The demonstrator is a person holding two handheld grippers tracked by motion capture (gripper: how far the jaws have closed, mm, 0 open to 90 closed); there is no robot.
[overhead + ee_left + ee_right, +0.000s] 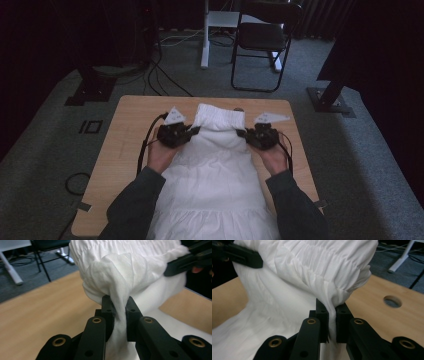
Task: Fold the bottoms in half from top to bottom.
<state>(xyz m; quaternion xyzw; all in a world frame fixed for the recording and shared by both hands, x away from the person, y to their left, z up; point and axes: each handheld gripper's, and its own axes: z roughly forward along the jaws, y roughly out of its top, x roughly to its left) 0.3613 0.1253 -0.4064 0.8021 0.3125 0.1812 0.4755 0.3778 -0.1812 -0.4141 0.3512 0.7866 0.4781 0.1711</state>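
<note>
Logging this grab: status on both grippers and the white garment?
Left gripper and right gripper shut on white garment, at either side near its gathered waistband. Nothing in the way.

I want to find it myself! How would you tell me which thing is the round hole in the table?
Start at the wooden table and go to its far edge, past the white skirt that both grippers pinch. The round hole lies in the bare wood beside the skirt's gathered waistband. It is the one dark circle in that pale wood.
</note>
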